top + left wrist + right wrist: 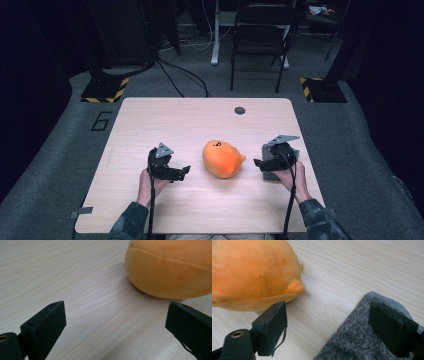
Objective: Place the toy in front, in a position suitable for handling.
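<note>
An orange plush toy point(222, 159) point(170, 267) point(252, 272) lies near the middle of the light wooden table point(200, 120). To its left, my left gripper point(185, 171) point(116, 306) points at it, open, with bare wood between its jaws. On the toy's right, my right gripper point(258, 162) point(328, 306) is open too. One of its jaws is close beside the toy's small fin and the other lies over a grey fuzzy cloth point(270, 176) point(352, 340). A small tag point(302, 267) sticks out of the toy's seam.
A dark round grommet point(240, 110) sits in the table's far edge. Beyond the table stand a black chair point(260, 35) and stands with yellow-black striped bases point(105, 90), with cables on the grey floor. The person's sleeved forearms cross the near edge.
</note>
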Demonstrator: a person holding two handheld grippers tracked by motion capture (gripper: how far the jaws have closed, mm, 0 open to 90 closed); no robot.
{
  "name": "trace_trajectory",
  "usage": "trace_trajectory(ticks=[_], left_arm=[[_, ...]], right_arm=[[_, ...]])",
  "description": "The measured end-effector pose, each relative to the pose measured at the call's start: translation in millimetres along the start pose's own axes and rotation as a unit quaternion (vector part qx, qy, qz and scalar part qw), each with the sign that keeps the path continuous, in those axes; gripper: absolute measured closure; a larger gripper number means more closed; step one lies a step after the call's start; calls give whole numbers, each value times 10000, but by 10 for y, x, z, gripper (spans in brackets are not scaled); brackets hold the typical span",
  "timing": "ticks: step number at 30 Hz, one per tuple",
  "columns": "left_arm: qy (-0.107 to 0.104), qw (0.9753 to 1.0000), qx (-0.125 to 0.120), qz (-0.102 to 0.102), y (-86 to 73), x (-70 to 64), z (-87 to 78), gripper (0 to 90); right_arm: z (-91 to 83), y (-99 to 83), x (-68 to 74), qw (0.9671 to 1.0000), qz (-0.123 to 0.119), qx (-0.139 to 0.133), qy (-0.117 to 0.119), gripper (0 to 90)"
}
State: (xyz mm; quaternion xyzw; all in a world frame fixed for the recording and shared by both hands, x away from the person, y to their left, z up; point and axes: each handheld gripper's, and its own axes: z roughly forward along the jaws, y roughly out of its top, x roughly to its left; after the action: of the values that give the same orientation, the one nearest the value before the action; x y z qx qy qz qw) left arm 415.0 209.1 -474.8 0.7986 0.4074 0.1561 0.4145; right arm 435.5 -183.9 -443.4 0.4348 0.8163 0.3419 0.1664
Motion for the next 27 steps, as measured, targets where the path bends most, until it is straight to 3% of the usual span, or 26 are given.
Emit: trace_trajectory(ticks=[2, 5, 7, 9, 14, 15, 18, 22, 24, 27], left_arm=[[40, 9999, -11, 102, 20, -55, 46, 45], [-60, 9996, -19, 266, 94, -134, 116, 53], [-98, 9996, -33, 259, 112, -147, 142, 55], [-142, 9990, 45, 430, 146, -203, 191, 59], [-262, 9987, -21, 447, 163, -235, 214, 73], [-260, 9982, -23, 532, 183, -251, 232, 72], [-355, 9983, -47, 454, 212, -269, 253, 79], [-404, 9971, -87, 635, 268, -322, 320, 125], [-389, 9974, -99, 606, 274, -317, 336, 150], [-539, 9972, -101, 515, 277, -277, 427, 171]], right_arm=[[-1, 18, 17, 10000, -26, -32, 62, 150], [26, 54, 54, 9997, -22, -33, 261, 149], [53, 69, 75, 9995, -137, -68, 282, 149], [68, 83, 100, 9993, -134, -68, 346, 149], [98, 121, 169, 9985, -288, -81, 448, 149], [115, 137, 175, 9981, -259, -102, 543, 149], [139, 149, 187, 9974, -326, -63, 634, 150], [195, 169, 242, 9964, -441, -33, 729, 156], [215, 173, 255, 9962, -463, -50, 731, 160], [337, 187, 280, 9953, -569, 118, 780, 185]])
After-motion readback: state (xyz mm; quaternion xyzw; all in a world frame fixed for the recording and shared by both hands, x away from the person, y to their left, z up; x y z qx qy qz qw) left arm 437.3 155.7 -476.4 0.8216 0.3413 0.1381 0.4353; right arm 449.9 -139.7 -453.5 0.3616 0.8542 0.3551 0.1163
